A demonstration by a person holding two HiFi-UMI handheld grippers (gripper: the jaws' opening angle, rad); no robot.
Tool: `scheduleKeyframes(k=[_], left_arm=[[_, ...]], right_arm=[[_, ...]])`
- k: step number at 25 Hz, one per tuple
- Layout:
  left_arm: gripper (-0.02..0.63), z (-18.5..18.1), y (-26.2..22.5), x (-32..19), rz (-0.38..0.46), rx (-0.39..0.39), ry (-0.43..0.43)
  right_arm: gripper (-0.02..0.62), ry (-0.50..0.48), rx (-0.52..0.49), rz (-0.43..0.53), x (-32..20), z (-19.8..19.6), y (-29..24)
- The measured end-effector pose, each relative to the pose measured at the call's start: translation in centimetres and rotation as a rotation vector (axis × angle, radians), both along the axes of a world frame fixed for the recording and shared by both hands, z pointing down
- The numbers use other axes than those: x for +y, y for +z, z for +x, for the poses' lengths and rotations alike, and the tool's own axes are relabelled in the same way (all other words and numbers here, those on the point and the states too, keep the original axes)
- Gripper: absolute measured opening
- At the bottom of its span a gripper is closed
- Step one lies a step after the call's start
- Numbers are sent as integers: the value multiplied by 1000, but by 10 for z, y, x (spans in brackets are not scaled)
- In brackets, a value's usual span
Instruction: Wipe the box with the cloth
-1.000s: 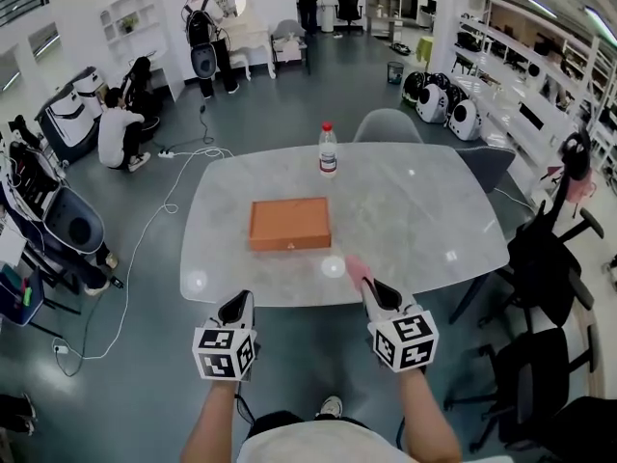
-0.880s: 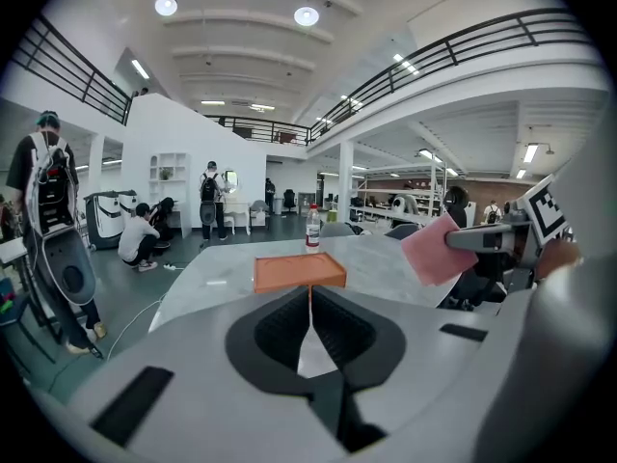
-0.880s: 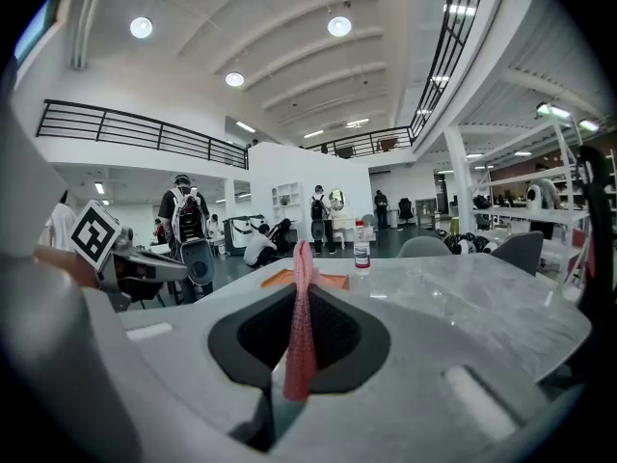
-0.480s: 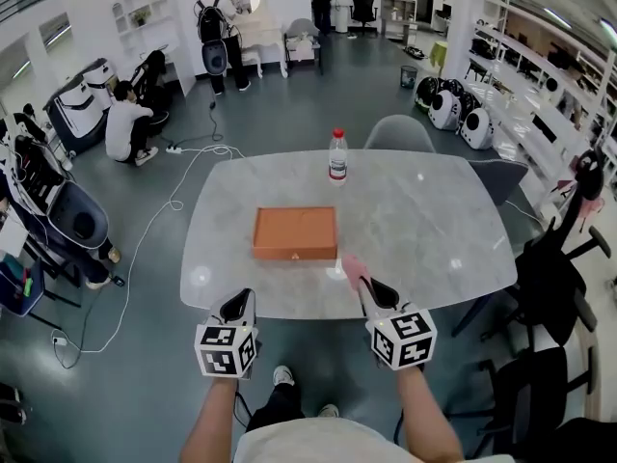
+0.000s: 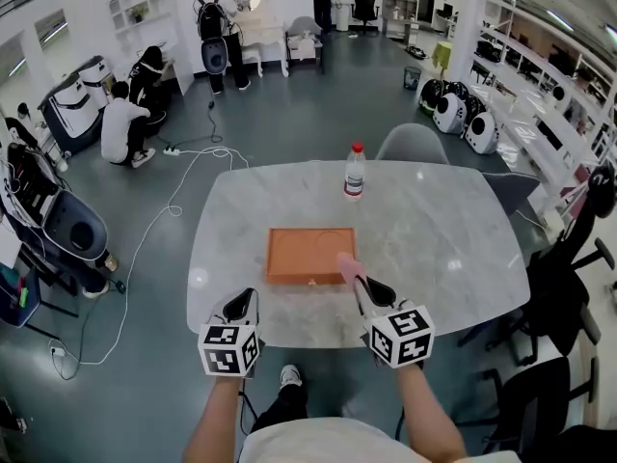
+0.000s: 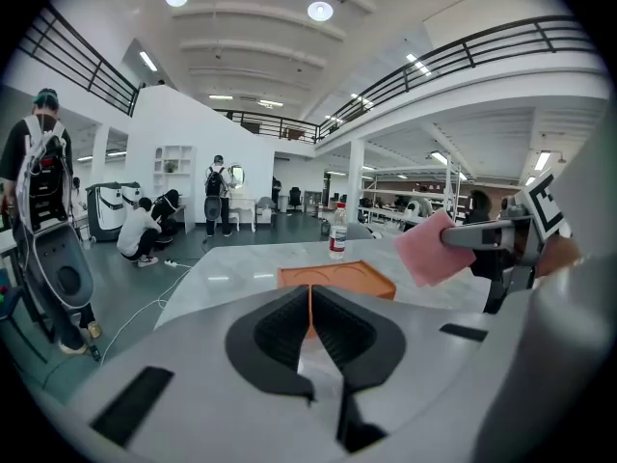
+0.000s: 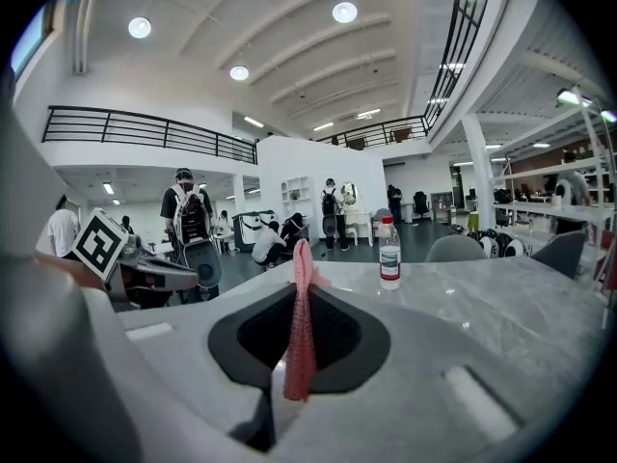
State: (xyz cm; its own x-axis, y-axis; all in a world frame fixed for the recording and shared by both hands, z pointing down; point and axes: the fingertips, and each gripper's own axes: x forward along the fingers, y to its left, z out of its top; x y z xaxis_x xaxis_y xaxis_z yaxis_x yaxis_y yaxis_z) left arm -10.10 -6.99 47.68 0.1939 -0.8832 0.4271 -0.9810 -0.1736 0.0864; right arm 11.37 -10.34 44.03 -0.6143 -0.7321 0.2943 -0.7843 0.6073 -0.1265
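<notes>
Pale marble table (image 5: 434,249); orange box (image 5: 304,254) near centre; water bottle (image 5: 355,174) by far edge

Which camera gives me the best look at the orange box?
The head view: it shows the orange box from above, nearly whole. The left gripper view shows it at a low angle, partly behind the left tool. The right gripper view shows none of it.

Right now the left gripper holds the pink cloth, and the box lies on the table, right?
No: the right gripper holds the cloth, as the right gripper view shows; the left gripper is shut and empty. The box lies on the table.
</notes>
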Motion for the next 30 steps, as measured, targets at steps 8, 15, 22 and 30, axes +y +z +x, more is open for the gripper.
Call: scheduleKeyframes(k=[8, 15, 22, 30], left_arm=[[15, -41, 9, -66, -13, 23, 45], [15, -75, 26, -107, -41, 53, 81], [15, -90, 40, -140, -67, 84, 118], [15, -106, 55, -164, -87, 112, 150]], right_arm=[[18, 2, -35, -42, -60, -63, 0], [18, 6, -107, -129, -99, -120, 14], [18, 25, -208, -258, -128, -155, 34], [18, 4, -415, -412, -144, -198, 47]])
